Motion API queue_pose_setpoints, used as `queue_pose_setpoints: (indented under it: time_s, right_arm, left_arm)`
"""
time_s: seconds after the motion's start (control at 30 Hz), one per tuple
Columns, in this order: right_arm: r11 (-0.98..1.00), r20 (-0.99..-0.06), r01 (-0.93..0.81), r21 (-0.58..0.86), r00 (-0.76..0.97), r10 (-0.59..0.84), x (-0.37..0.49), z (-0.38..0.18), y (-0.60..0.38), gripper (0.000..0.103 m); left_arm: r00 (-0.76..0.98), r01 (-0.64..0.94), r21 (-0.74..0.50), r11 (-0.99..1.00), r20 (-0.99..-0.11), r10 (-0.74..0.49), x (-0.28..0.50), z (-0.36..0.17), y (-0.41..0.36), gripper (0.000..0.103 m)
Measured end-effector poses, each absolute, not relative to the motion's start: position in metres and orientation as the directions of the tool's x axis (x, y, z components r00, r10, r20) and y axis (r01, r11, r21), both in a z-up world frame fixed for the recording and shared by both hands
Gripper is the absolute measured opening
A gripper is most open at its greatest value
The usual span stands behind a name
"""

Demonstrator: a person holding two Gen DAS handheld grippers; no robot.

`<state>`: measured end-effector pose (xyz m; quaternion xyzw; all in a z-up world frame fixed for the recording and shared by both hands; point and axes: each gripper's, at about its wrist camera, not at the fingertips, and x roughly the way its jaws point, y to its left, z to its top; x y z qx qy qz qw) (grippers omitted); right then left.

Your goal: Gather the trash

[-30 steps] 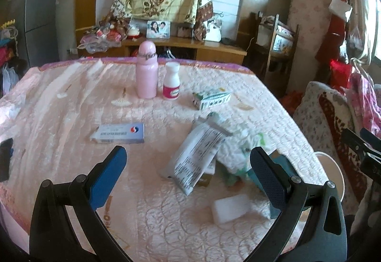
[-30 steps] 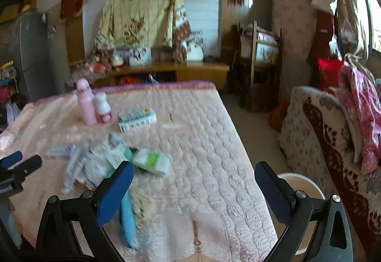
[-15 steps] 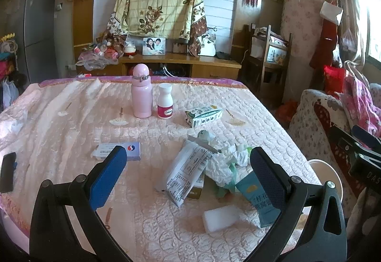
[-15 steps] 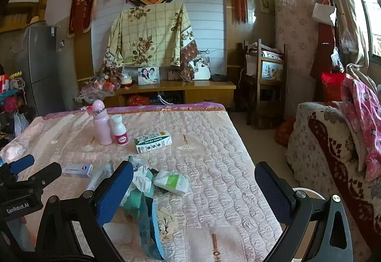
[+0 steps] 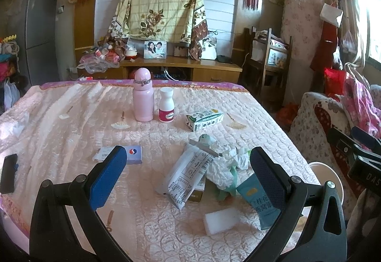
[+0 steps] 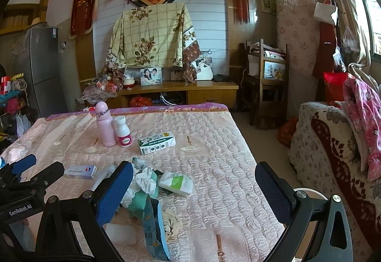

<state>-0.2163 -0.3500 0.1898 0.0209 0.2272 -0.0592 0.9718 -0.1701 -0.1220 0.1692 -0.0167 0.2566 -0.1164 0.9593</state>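
A heap of trash lies on the pink quilted table (image 5: 71, 123): a white printed wrapper (image 5: 185, 178), crumpled tissue (image 5: 226, 164), a teal packet (image 5: 259, 200) and a white foam block (image 5: 221, 220). In the right wrist view the crumpled tissue (image 6: 145, 181), a green-white packet (image 6: 177, 183) and the teal packet (image 6: 152, 226) lie near the front. My left gripper (image 5: 188, 178) is open and empty, above the heap. My right gripper (image 6: 193, 193) is open and empty over the table's right front. A white bin (image 5: 326, 176) stands beside the table on the right.
A pink bottle (image 5: 142, 95), a white pill bottle (image 5: 166, 104), a green-white carton (image 5: 204, 120) and a small blue-white box (image 5: 133, 154) stand farther back. A black phone (image 5: 8, 172) lies at the left edge. A covered sofa (image 6: 333, 143) is to the right.
Both grippers have lifted and tilted up, so the table and trash sit lower and farther in both views. Both stay open and nothing was grasped.
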Motion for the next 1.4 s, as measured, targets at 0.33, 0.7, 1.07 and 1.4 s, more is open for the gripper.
queue_pose_setpoints:
  time_s: [0.33, 0.7, 1.07, 1.4]
  right_arm:
    - [0.992, -0.451, 0.123, 0.012, 0.887, -0.104, -0.214, 0.188, -0.347, 0.102]
    - [0.993, -0.458, 0.122, 0.007, 0.883, -0.105, -0.213, 0.187, -0.348, 0.102]
    - [0.993, -0.477, 0.121, 0.003, 0.873, -0.105, -0.213, 0.18, -0.35, 0.102]
    - [0.994, -0.497, 0.104, -0.019, 0.862, -0.1, -0.209, 0.176, -0.347, 0.102]
  left_arm:
    - [0.84, 0.212, -0.096, 0.972, -0.491, -0.232, -0.17, 0.168, -0.121, 0.103]
    - [0.836, 0.206, -0.098, 0.974, -0.5, -0.227, -0.169, 0.164, -0.122, 0.103]
    - [0.828, 0.207, -0.1, 0.973, -0.512, -0.228, -0.168, 0.158, -0.122, 0.103]
    - [0.824, 0.196, -0.107, 0.975, -0.52, -0.223, -0.166, 0.153, -0.12, 0.103]
